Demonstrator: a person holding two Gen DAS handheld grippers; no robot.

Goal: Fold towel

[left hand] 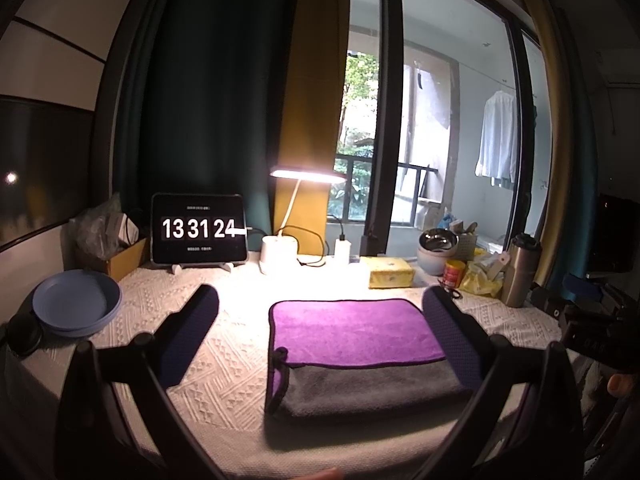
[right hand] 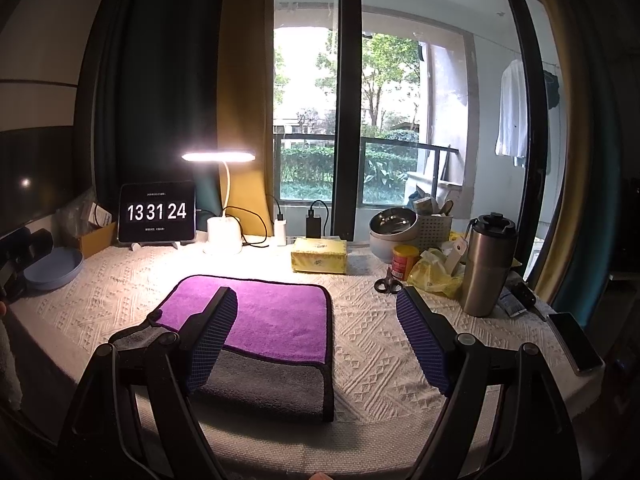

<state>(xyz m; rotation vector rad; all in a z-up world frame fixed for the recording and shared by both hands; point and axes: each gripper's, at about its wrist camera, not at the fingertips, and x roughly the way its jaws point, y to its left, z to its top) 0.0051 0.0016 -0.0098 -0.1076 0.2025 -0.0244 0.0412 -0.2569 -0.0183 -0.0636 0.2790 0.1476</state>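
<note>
A purple and grey towel [left hand: 356, 344] lies folded flat on the white textured tablecloth [left hand: 224, 364]; purple layer on top at the back, grey layer showing at the front. It also shows in the right wrist view [right hand: 276, 320]. My left gripper [left hand: 320, 304] is open and empty above the table; its right finger overlaps the towel's right edge in the view. My right gripper [right hand: 316, 308] is open and empty; its left finger sits over the towel's left part in the view, its right finger over bare cloth.
A blue plate [left hand: 76, 300] sits at left. At the back stand a clock tablet [left hand: 199, 229], a lit desk lamp [left hand: 280, 252] and a yellow tissue pack [right hand: 319, 255]. Scissors [right hand: 387, 280], a steel tumbler [right hand: 488, 264], bowls and a phone [right hand: 576, 342] crowd the right side.
</note>
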